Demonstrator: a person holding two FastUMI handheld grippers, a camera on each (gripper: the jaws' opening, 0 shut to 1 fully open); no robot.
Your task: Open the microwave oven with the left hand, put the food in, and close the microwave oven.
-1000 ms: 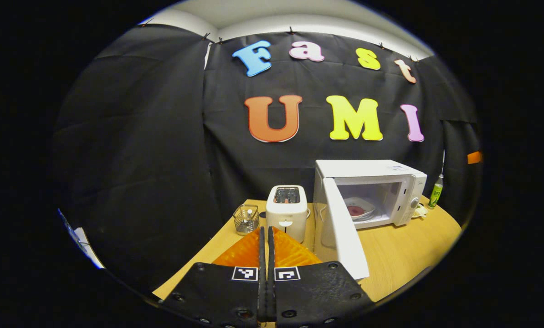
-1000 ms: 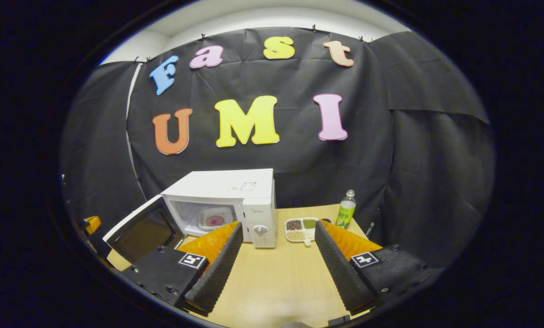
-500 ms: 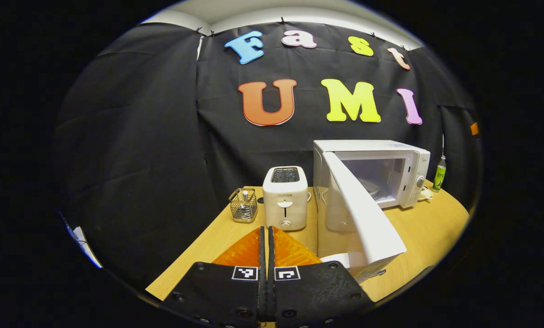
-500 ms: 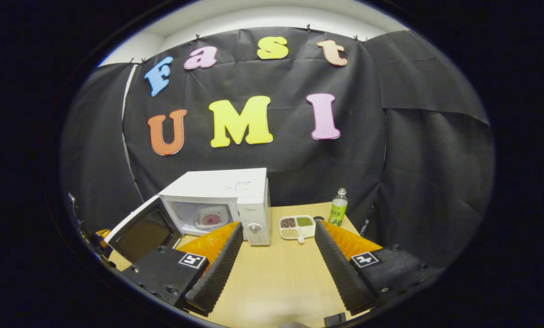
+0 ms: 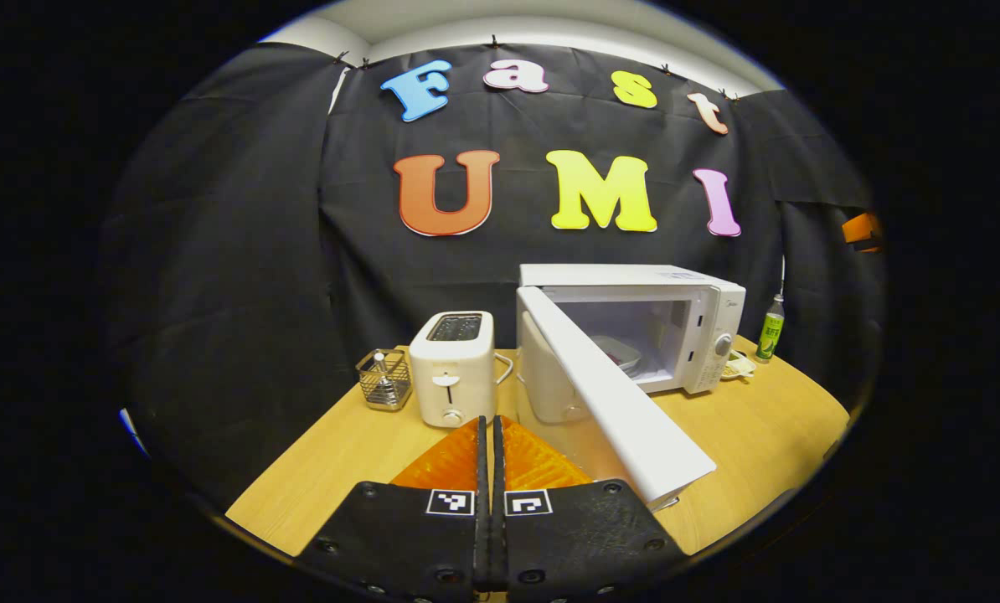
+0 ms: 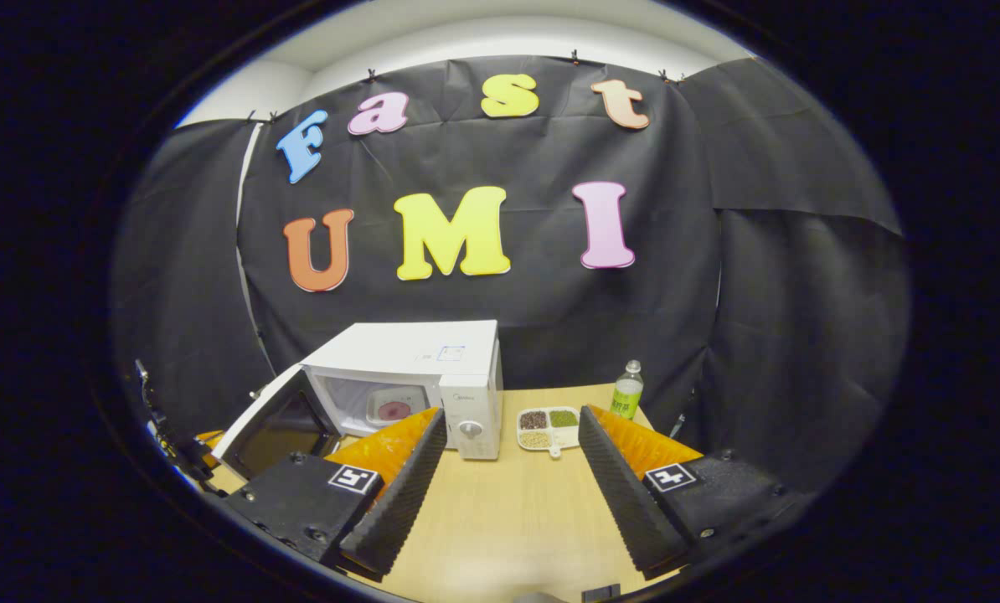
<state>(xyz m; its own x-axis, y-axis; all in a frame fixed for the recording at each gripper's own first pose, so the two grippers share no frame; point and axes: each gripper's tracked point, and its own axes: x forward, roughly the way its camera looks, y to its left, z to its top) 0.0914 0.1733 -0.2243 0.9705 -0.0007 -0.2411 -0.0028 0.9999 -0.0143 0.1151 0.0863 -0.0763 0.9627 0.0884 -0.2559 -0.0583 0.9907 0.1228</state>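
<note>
There is one bench point(image 6: 500, 519), made of light wood. On it stands one white microwave oven point(image 5: 634, 335). Its door point(image 5: 617, 402) is swung wide open. Inside sits one plate of food point(image 6: 393, 409) with a pink patch on it. In the left gripper view the door hides most of the plate.

One white toaster point(image 5: 452, 367) stands just left of the oven. One small wire basket point(image 5: 384, 378) is next to it. What is in the basket is too small to tell. One tray of beans point(image 6: 548, 427) and one green bottle point(image 6: 626, 392) sit on the oven's other side.

The left tool point(image 5: 490, 435) is pressed closed and holds nothing. The right tool point(image 6: 508, 440) is spread wide and holds nothing.
</note>
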